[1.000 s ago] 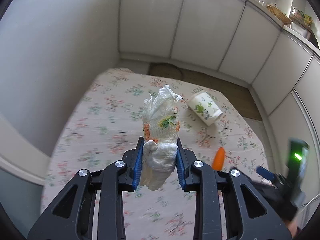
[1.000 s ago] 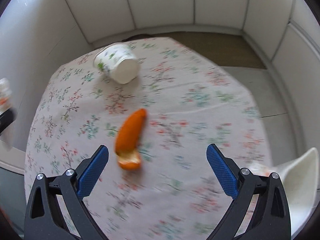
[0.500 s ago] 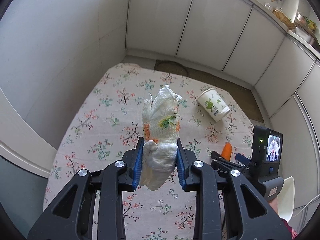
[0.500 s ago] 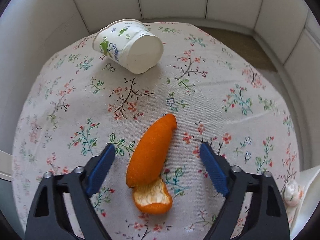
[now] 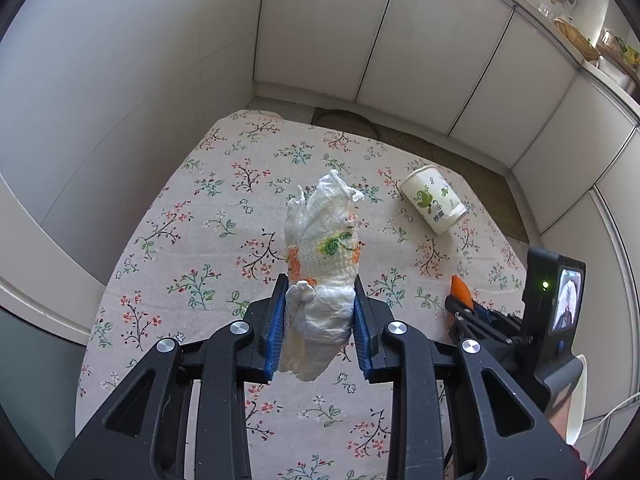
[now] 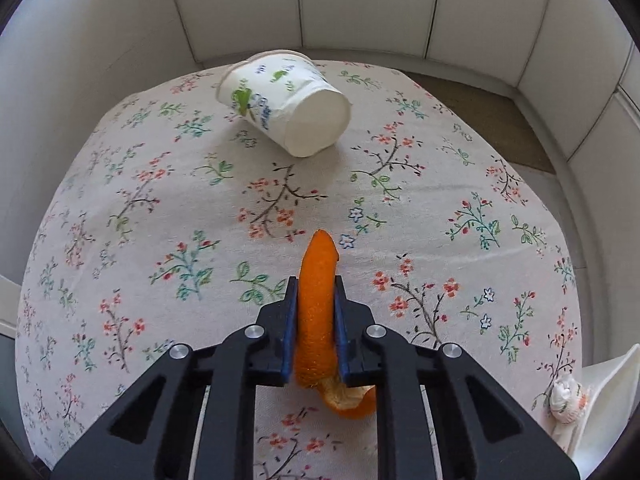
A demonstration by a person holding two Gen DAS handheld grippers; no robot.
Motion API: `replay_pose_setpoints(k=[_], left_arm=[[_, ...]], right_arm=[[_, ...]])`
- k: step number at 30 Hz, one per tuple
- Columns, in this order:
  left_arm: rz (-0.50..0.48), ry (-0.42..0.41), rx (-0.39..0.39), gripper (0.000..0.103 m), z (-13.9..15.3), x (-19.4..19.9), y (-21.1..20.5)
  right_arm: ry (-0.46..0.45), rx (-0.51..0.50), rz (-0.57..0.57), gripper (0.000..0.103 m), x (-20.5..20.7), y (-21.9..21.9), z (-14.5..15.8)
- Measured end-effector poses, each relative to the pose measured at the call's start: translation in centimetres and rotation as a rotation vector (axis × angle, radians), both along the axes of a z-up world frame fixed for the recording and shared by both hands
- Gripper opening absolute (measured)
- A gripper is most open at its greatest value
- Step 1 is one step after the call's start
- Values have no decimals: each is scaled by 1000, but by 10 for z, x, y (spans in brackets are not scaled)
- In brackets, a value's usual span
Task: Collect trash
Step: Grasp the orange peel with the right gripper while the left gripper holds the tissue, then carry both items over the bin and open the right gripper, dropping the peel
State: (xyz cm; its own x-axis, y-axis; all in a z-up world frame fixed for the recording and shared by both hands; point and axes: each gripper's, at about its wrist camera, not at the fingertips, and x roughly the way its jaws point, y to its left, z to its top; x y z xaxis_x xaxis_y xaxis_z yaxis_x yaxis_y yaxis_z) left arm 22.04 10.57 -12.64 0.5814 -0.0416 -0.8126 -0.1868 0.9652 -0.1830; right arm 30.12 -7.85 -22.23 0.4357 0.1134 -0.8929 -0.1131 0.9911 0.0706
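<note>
The left gripper (image 5: 319, 322) clamped a tissue wad (image 5: 320, 264); the right gripper (image 6: 316, 330) had just closed on the peel (image 6: 316, 312). The cup (image 6: 286, 102) remained uncollected.

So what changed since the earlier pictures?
The right gripper came down over the orange peel and its jaws have just been closing; now they pinch it. The left gripper kept hold of the crumpled wrapper. The paper cup stayed tipped over on the tablecloth.
</note>
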Motion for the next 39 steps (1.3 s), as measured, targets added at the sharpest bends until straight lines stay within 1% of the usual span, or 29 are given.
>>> replay_pose_setpoints(k=[2, 8, 13, 22, 30, 36, 39], left_arm=[[2, -4, -4, 28, 1, -1, 0], [3, -21, -7, 28, 6, -6, 0], [3, -45, -17, 28, 15, -9, 0], [-16, -110, -32, 28, 35, -20, -8], [-50, -175, -42, 28, 60, -31, -25], [-90, -237, -52, 28, 83, -44, -46], [-124, -270, -51, 28, 94, -51, -64]], right_arm=[[-12, 5, 10, 15, -6, 0, 8], [-89, 5, 37, 15, -18, 5, 38], [-135, 17, 50, 15, -30, 1, 61], [-210, 14, 59, 15, -55, -12, 98], [-285, 14, 54, 15, -77, -28, 134], [-387, -8, 46, 15, -107, -46, 175], [-427, -14, 32, 15, -125, -64, 192]])
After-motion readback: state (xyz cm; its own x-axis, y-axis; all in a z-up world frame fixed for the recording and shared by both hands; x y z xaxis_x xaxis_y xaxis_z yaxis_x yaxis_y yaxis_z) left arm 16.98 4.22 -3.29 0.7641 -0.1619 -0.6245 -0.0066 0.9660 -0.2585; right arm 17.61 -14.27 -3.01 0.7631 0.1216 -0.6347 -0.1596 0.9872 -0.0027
